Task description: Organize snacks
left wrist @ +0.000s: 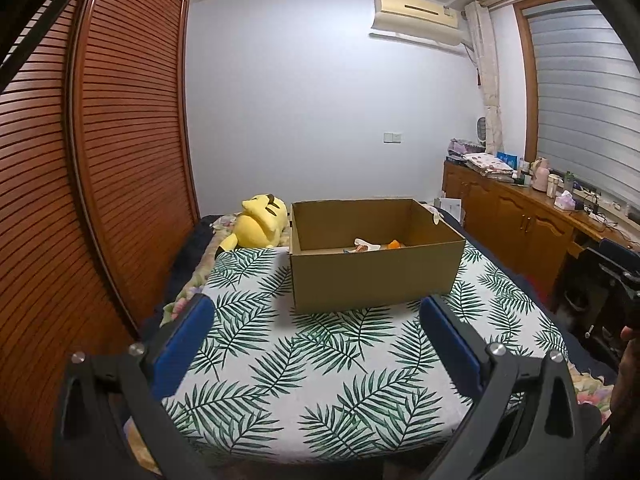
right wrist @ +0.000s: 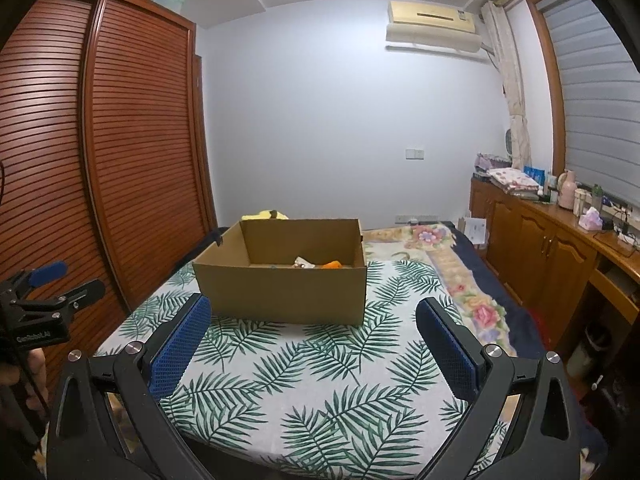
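An open cardboard box (left wrist: 372, 276) stands on a leaf-print cloth (left wrist: 312, 380) on the bed. Inside it I see a white snack packet (left wrist: 364, 246) and an orange one (left wrist: 394, 244). The box (right wrist: 280, 292) also shows in the right wrist view, with the white packet (right wrist: 304, 263) and the orange packet (right wrist: 333, 265) inside. My left gripper (left wrist: 316, 312) is open and empty, a little before the box. My right gripper (right wrist: 312, 312) is open and empty, just before the box's front wall. The left gripper also shows at the left edge of the right wrist view (right wrist: 60, 280).
A yellow plush toy (left wrist: 260, 224) lies behind the box on the left. A slatted wooden wardrobe (left wrist: 100, 160) stands along the left. A wooden sideboard (left wrist: 520, 212) with bottles and cloths runs along the right wall. A floral blanket (right wrist: 460, 280) lies right of the cloth.
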Demonstrator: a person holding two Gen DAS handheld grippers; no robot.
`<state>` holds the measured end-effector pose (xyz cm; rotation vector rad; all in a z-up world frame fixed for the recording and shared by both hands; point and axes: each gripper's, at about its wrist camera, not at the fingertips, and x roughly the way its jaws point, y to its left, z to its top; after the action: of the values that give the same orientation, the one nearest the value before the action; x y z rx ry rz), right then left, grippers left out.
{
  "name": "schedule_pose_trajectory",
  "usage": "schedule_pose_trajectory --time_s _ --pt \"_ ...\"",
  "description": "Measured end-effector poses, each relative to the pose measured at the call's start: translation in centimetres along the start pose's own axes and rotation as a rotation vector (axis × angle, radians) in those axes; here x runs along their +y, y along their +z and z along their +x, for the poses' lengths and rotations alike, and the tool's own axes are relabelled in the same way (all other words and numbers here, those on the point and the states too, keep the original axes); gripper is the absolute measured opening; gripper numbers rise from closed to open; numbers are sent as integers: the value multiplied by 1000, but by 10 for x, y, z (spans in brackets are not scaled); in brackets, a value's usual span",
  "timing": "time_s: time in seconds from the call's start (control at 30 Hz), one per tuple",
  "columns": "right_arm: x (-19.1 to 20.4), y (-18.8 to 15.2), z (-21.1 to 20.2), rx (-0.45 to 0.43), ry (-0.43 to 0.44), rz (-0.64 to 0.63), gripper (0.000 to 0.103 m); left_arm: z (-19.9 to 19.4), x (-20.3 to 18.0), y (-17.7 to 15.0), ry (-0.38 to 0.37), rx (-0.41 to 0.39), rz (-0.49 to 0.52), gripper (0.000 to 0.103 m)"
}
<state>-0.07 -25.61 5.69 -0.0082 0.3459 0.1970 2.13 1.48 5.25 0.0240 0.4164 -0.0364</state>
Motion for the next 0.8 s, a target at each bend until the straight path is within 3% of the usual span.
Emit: schedule_pose_trajectory --time_s 0.8 --pt "-1 -3 0 3 0 5 103 -3 -2 -1 -6 -9 1 103"
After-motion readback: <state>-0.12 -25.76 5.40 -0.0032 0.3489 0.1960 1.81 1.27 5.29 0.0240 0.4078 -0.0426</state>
